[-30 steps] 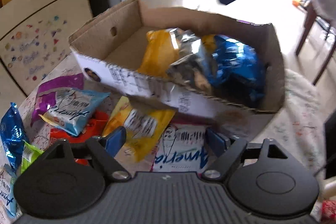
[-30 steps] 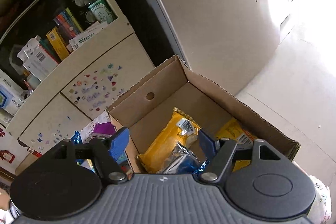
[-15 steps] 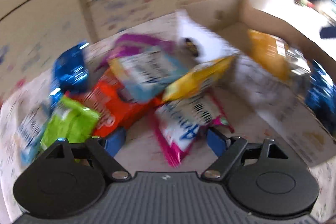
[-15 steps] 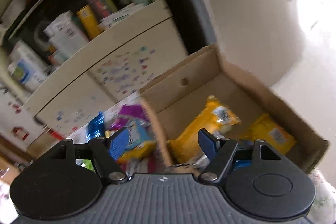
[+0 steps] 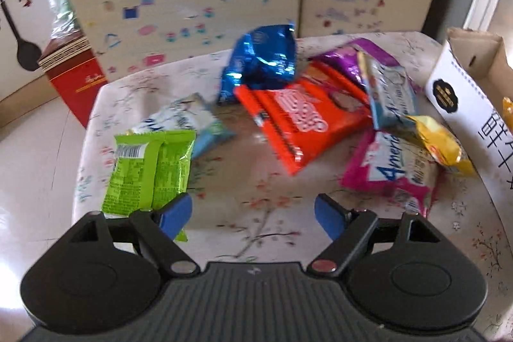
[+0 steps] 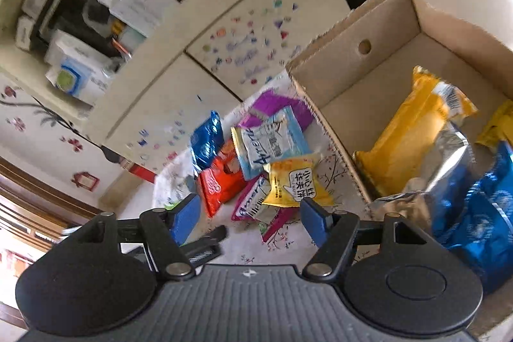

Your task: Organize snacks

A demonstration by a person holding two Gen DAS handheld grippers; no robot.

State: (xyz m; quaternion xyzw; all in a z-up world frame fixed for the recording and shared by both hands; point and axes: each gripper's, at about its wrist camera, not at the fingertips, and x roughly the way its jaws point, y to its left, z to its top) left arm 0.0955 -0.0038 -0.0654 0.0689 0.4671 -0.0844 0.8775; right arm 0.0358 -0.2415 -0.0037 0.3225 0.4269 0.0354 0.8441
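Cardboard box sits at the table's right edge, already holding several packets. Loose snacks lie heaped on the floral tablecloth beside it. Left gripper is wide apart and empty over the cloth near the green packet. Right gripper, jaws just narrowing, holds nothing. Judgement: descend squarely over one packet, pinch its crimped edge, avoid snagging neighbours.

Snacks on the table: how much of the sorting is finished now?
Partly done. The cardboard box already holds several packets, including a long yellow packet. Nothing is in hand: left gripper and right gripper are empty. The green packet, the red packet and others remain outside.
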